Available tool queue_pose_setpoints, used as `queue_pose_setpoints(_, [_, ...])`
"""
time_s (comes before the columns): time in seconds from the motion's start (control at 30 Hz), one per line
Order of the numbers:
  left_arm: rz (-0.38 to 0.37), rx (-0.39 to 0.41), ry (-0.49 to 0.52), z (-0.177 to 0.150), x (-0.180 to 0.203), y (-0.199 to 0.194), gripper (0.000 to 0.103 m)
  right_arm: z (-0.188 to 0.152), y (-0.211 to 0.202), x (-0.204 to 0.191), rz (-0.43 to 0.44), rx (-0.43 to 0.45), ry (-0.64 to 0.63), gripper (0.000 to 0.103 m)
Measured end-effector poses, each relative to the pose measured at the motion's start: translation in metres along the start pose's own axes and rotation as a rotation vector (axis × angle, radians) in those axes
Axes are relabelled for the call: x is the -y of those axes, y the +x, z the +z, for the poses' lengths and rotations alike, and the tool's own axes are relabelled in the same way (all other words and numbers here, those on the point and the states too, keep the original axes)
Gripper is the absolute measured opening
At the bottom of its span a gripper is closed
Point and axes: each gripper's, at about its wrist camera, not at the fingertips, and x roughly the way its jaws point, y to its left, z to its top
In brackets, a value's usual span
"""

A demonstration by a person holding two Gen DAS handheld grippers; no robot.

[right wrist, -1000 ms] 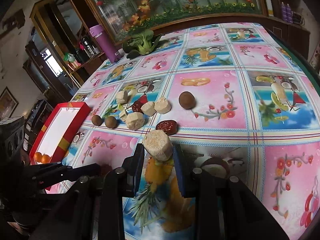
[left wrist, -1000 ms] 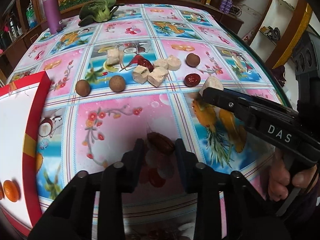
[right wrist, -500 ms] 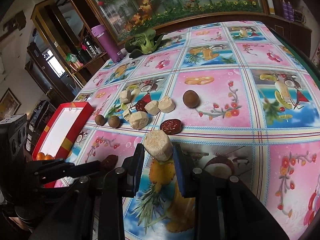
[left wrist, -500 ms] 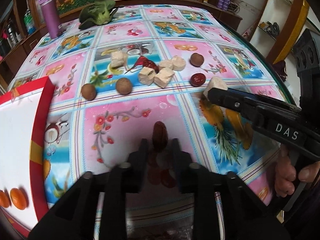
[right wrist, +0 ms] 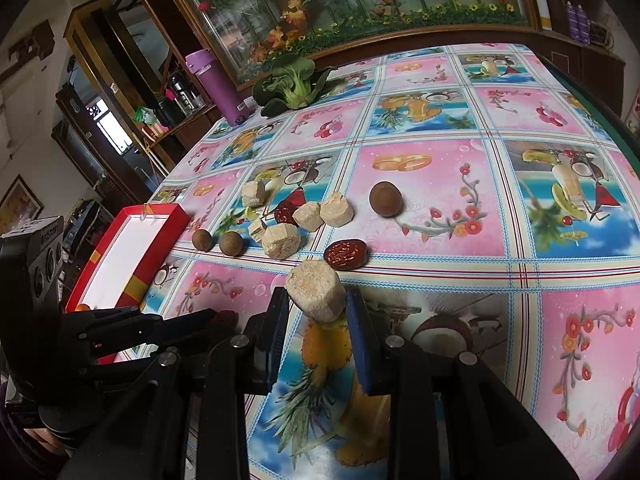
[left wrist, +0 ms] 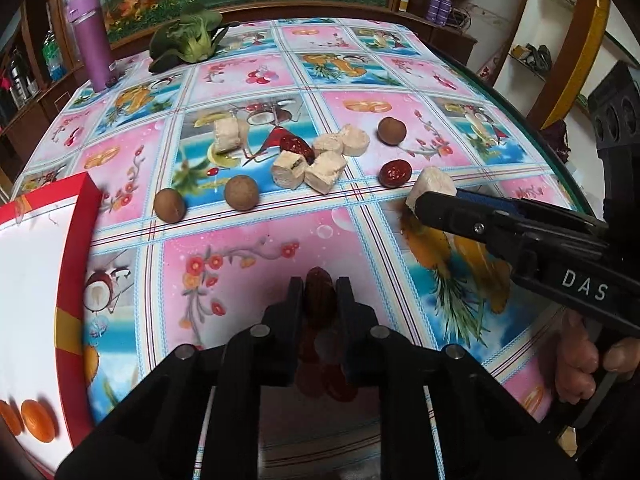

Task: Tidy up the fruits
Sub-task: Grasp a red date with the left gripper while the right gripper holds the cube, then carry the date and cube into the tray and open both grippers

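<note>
My left gripper [left wrist: 319, 286] is shut on a dark red date [left wrist: 319, 306], held just above the patterned tablecloth near its front edge. A pale beige fruit chunk [right wrist: 314, 288] stands clamped upright in my right gripper [right wrist: 317, 300], which is shut on it. The left wrist view shows that right gripper [left wrist: 424, 200] at the right with the chunk [left wrist: 432, 182] at its tip. The left gripper [right wrist: 212, 316] appears at the lower left of the right wrist view. Loose pale chunks [left wrist: 324, 170], brown round fruits [left wrist: 241, 193] and a red date [left wrist: 395, 173] lie mid-table.
A red box with a white inside [left wrist: 76, 240] sits at the left table edge and holds small orange fruits [left wrist: 38, 426]. A purple bottle [left wrist: 92, 40] and a leafy green vegetable [left wrist: 188, 40] stand at the far side. A person's hand [left wrist: 580, 364] grips the right tool.
The left gripper's fingers have narrowed onto the date, which now stands upright between them. The right gripper keeps the pale chunk and has barely moved.
</note>
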Motion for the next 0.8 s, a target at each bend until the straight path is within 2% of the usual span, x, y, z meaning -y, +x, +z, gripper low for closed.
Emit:
queue_pose_setpoints(0.27, [0.015, 0.085, -0.055, -0.008, -0.018, -0.037, 0.018, -0.001, 0.000, -0.015, 0.023, 0.006, 0.013, 0.028])
queue_pose_setpoints(0.47, [0.057, 0.169, -0.109, -0.023, -0.050, -0.078, 0.018, 0.005, 0.005, -0.071, 0.094, -0.006, -0.056, 0.028])
queue_pose_setpoints(0.63, [0.160, 0.225, -0.187, -0.037, -0.095, -0.103, 0.018, 0.011, 0.020, -0.132, 0.142, -0.023, -0.150, 0.028])
queue_pose_setpoints(0.8, [0.284, 0.256, -0.267, -0.052, -0.143, -0.117, 0.018, 0.005, 0.053, -0.189, 0.187, -0.083, -0.234, 0.028])
